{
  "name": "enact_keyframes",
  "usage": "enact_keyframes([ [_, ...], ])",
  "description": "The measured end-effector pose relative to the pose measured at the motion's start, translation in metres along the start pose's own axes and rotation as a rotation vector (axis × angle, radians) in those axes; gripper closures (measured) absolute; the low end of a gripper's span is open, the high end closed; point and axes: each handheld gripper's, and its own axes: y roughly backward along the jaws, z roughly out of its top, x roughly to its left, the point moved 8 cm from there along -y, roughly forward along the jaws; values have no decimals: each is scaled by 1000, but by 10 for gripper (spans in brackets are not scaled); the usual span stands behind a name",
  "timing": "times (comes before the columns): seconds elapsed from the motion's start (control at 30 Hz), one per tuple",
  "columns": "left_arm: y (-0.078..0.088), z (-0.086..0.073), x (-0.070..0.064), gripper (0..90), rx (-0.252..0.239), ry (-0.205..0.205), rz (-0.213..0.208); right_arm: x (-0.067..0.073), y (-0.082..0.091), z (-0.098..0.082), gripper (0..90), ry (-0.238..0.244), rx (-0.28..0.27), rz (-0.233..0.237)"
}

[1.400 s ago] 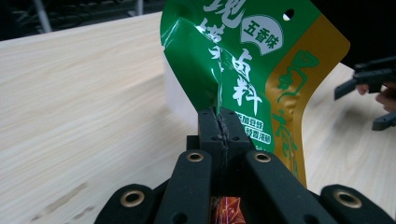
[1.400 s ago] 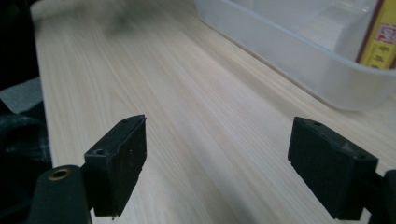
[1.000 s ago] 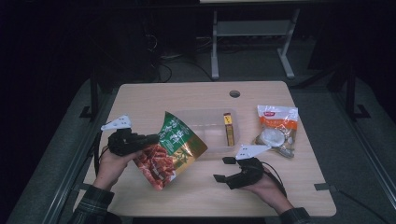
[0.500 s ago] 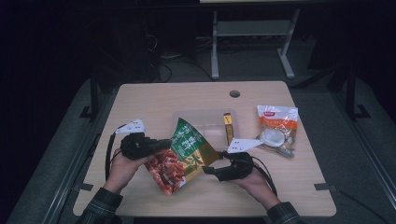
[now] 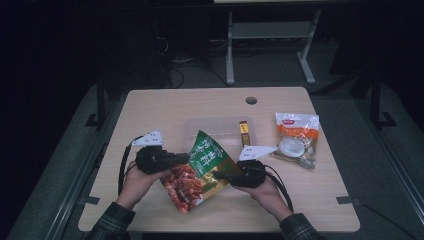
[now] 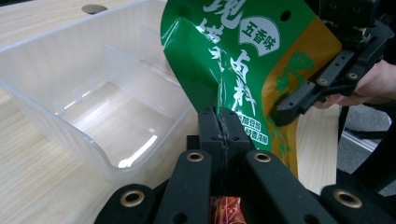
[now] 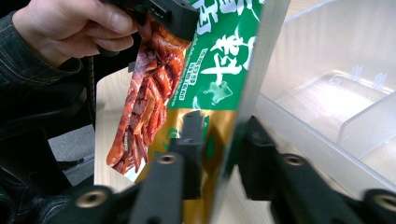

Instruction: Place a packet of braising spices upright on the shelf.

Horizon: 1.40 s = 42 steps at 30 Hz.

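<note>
A green snack bag [image 5: 200, 170] with a red food picture hangs tilted above the table's front middle. My left gripper [image 5: 186, 159] is shut on its left edge; in the left gripper view the jaws [image 6: 219, 114] pinch the green foil [image 6: 233, 56]. My right gripper [image 5: 221, 176] is at the bag's right edge. Its jaws have just been closing, and in the right gripper view the gripper [image 7: 219, 123] straddles the bag's edge [image 7: 210, 70] with a gap still showing. One of its fingers [image 6: 303, 93] lies over the gold strip.
A clear plastic divided container [image 5: 220, 125] stands just behind the bag, with a small brown-yellow pack [image 5: 243, 131] in its right compartment. An orange-and-white snack pack [image 5: 296, 137] lies at the right. A cable hole [image 5: 251, 100] is at the table's far edge.
Both hands have drawn toward the middle, carrying the bag rightward. The right gripper came from the table's front right up to the bag's edge and its jaws narrowed around it.
</note>
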Motion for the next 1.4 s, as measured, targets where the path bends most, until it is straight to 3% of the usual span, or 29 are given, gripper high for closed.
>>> enact_keyframes([
  [0.23,-4,0,-2,899,-10,-5,-9,-3,5,1,897,-24,0,32],
  [0.47,-7,-4,-4,895,-4,-5,-27,-4,11,2,900,-5,29,48],
  [0.8,-7,-12,-1,839,43,-36,-30,-2,18,5,900,77,55,63],
  [0.93,-3,-14,6,782,36,-29,-9,2,19,7,900,118,73,72],
  [0.97,-1,-15,7,766,37,-22,-21,3,19,7,900,126,82,70],
  [1.13,8,-20,17,590,48,-48,11,5,19,8,900,171,94,70],
  [1.23,14,-25,22,492,56,-61,36,6,19,10,900,184,98,74],
  [1.4,22,-37,24,422,85,-72,53,9,19,14,900,194,94,88],
])
